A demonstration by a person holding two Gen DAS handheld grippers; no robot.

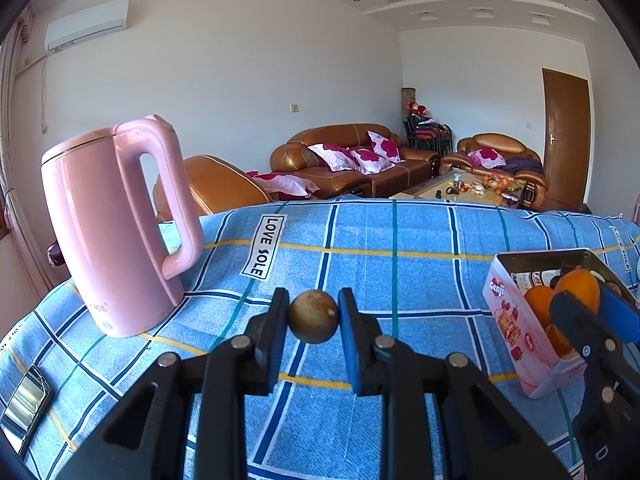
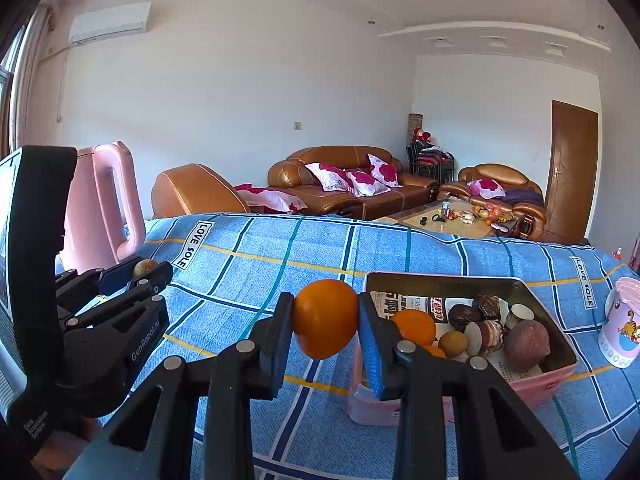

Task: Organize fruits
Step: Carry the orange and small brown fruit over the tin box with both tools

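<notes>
I count three oranges: one (image 2: 325, 323) in my right jaws, two (image 2: 414, 325) in the one pink tin (image 2: 558, 376). One brown fruit (image 1: 313, 316), one pink kettle (image 1: 108, 224), one cup (image 2: 620, 322).

Coffee table (image 1: 472, 190) clutter too small

Bright, even daylight fills both wrist views, entering from a window (image 2: 7, 92) at the left edge of the frame. Strong fisheye distortion bows walls and ceiling, with black vignetting in all corners (heaviest at upper left). Glare glints off a phone (image 1: 25, 404) at lower left of the left view. Shadows are soft; focus is sharp throughout.
</notes>
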